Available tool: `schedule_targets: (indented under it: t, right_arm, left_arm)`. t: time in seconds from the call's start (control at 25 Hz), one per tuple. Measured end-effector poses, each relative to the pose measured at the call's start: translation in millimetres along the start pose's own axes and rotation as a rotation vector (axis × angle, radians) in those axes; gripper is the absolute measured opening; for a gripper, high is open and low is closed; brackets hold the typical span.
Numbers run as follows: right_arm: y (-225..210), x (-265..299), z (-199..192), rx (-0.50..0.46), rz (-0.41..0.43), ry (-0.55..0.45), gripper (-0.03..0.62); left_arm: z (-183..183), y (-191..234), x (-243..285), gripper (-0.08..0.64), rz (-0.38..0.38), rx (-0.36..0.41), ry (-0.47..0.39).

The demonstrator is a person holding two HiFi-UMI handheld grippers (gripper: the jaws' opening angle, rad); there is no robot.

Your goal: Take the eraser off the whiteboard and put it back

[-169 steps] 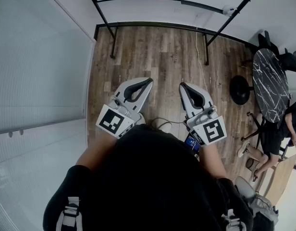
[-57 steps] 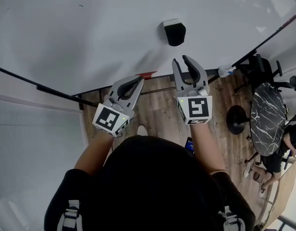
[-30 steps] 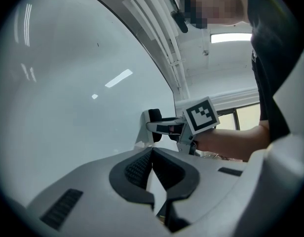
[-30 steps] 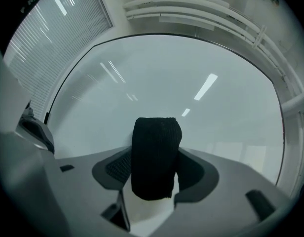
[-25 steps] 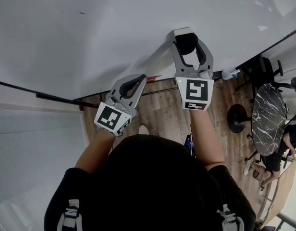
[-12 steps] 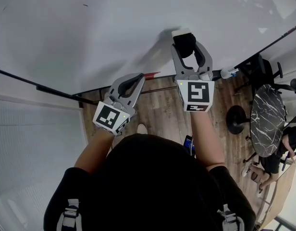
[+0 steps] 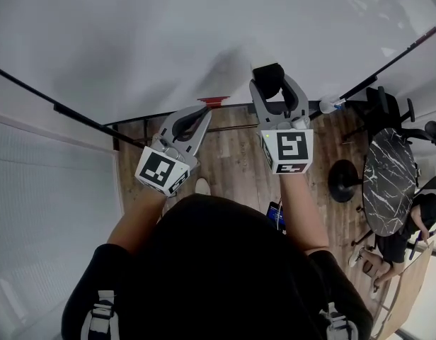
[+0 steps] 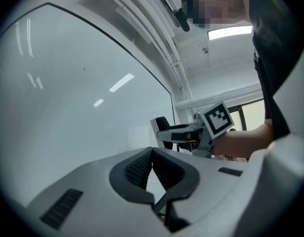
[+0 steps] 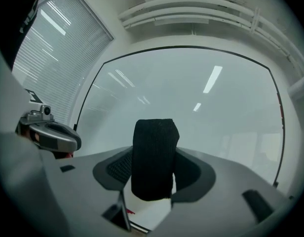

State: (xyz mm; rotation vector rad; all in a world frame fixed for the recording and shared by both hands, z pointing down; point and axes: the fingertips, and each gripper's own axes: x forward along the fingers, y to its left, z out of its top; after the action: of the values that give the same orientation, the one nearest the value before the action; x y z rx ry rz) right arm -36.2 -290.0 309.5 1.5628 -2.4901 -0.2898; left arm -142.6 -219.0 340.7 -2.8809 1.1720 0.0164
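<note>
The whiteboard (image 7: 168, 34) fills the top of the head view. The eraser (image 7: 267, 75), black with a white body, sits between the jaws of my right gripper (image 7: 272, 83), which is shut on it. It seems to hang just off the board, with a soft shadow beside it. In the right gripper view the eraser (image 9: 154, 157) stands upright between the pads, hiding the gap of the right gripper (image 9: 153, 154). My left gripper (image 7: 202, 112) is shut and empty, lower and to the left. The left gripper (image 8: 152, 151) has its tips together, with the eraser (image 8: 164, 124) beyond it.
A red clip (image 7: 214, 101) sits on the board's black stand rail. Below is wooden floor (image 7: 232, 154). At the right are a round black marble table (image 7: 388, 183), a black stool (image 7: 342, 179) and a seated person (image 7: 416, 218). Window blinds (image 7: 48, 211) run along the left.
My right gripper reached the eraser on the board, closed round it and has now drawn back toward me with it. The left gripper drifted slightly and stayed shut.
</note>
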Motion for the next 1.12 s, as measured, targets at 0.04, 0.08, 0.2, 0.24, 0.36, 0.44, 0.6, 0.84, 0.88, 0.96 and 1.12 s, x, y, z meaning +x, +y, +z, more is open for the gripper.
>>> schedule_targets:
  t: [0.04, 0.08, 0.2, 0.24, 0.36, 0.44, 0.6, 0.84, 0.88, 0.96, 1.12]
  right_arm:
    - [2, -8, -2, 0.005, 0.015, 0.0, 0.222]
    - [4, -16, -5, 0.009, 0.03, 0.0, 0.222]
    - [9, -42, -12, 0.017, 0.067, -0.003, 0.222]
    - [11, -51, -14, 0.022, 0.08, -0.004, 0.222]
    - [12, -78, -22, 0.043, 0.118, -0.008, 0.222]
    - [16, -95, -27, 0.06, 0.149, -0.012, 0.224]
    - [25, -132, -35, 0.085, 0.205, -0.034, 0.224]
    - [38, -183, -44, 0.121, 0.277, -0.055, 0.223]
    - [41, -190, -46, 0.124, 0.292, -0.057, 0.224]
    - [47, -205, -51, 0.126, 0.319, -0.062, 0.223]
    - [59, -236, -58, 0.151, 0.368, -0.075, 0.224]
  left_arm:
    - [0, -7, -2, 0.005, 0.006, -0.003, -0.001]
    - [-1, -14, -3, 0.005, 0.011, -0.004, -0.001]
    - [-3, -38, -8, 0.003, 0.019, -0.004, 0.003]
    - [-4, -46, -10, 0.005, 0.023, -0.01, 0.003]
    - [-4, -73, -14, 0.004, 0.029, -0.002, 0.013]
    - [-3, -89, -18, 0.005, 0.039, 0.007, 0.021]
    - [-2, -119, -31, 0.004, 0.062, 0.012, 0.023]
    - [0, -157, -55, 0.003, 0.116, 0.013, 0.027]
    - [-2, -163, -58, 0.005, 0.127, 0.01, 0.027]
    - [-4, -175, -66, 0.005, 0.144, 0.006, 0.024]
    - [-7, -201, -81, 0.004, 0.168, 0.002, 0.017]
